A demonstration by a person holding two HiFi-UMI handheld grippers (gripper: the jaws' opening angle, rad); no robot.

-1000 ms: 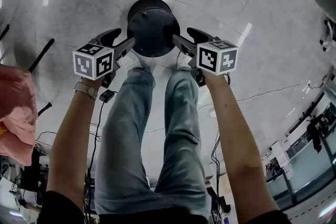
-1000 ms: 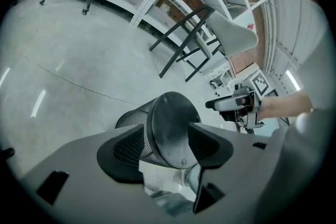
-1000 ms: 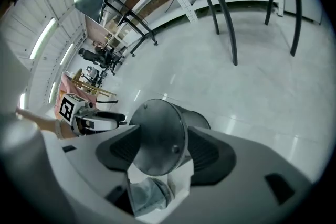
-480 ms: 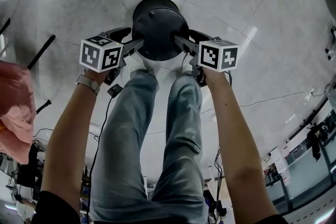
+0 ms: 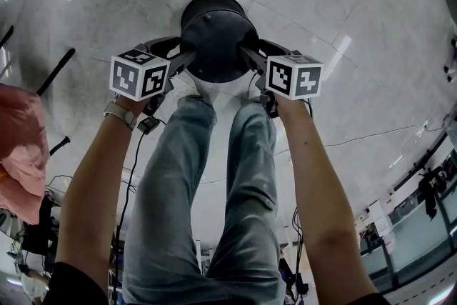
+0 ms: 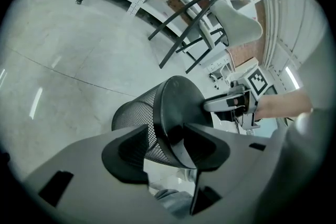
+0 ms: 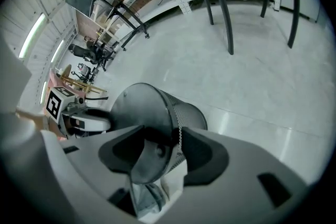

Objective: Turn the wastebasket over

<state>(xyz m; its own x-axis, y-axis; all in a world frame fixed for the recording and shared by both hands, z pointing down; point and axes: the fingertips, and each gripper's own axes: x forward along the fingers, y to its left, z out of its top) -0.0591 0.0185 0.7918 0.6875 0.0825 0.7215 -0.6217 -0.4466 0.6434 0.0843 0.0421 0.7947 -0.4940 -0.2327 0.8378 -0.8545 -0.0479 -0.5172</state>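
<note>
One black mesh wastebasket [image 5: 214, 36], bottom up over the pale glossy floor [image 5: 343, 3], solid round base toward the head camera, just ahead of two white shoes [image 5: 180, 86]. Cannot tell whether resting on the floor or held a little off it.

Two grippers, one at each side of the base. Left gripper [image 5: 187, 59] at the basket's left edge, jaws just closed further and now set across the rim of the base: one jaw on the flat base, the other on the mesh wall, rim caught between. Right gripper [image 5: 246, 57] at the opposite edge, mirrored, jaws likewise just closed further and clamped across the rim, one on the base, one on the mesh. Neither spread wide nor brought together; kept apart by the rim.

Left marker cube [image 5: 139, 76] and right marker cube [image 5: 294, 76], one per gripper, both nearer the person than the basket. Two bare forearms reaching down, one watch [image 5: 118, 114] on the left wrist. Two legs in blue jeans [image 5: 178, 182] between the arms. One pink cloth [image 5: 21, 146] at the left edge of the head view. Several dark metal frame legs [image 7: 226, 13] behind the basket in the right gripper view.
</note>
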